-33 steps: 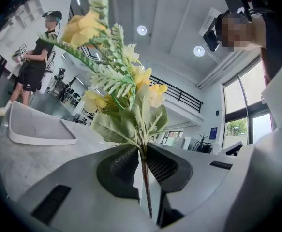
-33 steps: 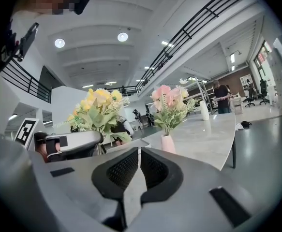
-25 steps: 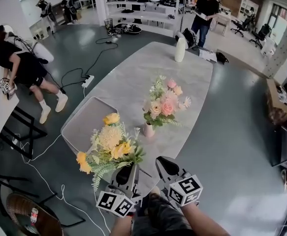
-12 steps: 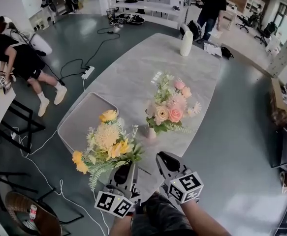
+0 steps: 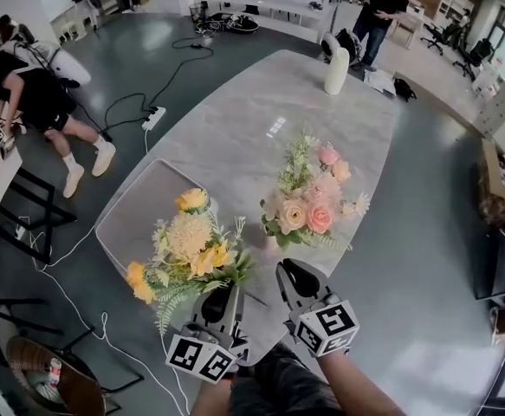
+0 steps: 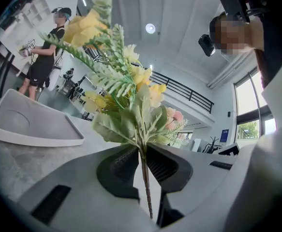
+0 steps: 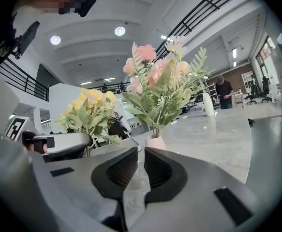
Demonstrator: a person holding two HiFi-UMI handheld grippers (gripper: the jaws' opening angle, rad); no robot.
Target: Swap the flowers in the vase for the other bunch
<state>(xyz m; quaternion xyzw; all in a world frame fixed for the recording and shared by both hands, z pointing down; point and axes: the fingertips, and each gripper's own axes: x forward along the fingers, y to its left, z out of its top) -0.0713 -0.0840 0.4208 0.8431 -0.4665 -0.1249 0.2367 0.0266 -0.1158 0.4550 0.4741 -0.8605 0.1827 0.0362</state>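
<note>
A yellow flower bunch (image 5: 187, 254) stands upright over the table's near edge, its thin stem (image 6: 143, 178) pinched between the jaws of my left gripper (image 5: 224, 300). The pink bunch (image 5: 313, 199) sits in a small pink vase (image 5: 275, 241) on the marble table (image 5: 235, 128); the right gripper view shows that vase (image 7: 155, 142) just ahead of the jaws. My right gripper (image 5: 288, 277) is shut with nothing between its jaws, short of the vase and slightly right of it.
A grey tray (image 5: 144, 211) lies on the table's left side behind the yellow bunch. A tall white vase (image 5: 336, 69) stands at the far end. A person (image 5: 27, 94) crouches on the floor at left, another stands beyond the table (image 5: 382, 7).
Both grippers have moved forward toward the table with the yellow bunch carried along; the pink bunch and vase now lie closer to the right gripper.
</note>
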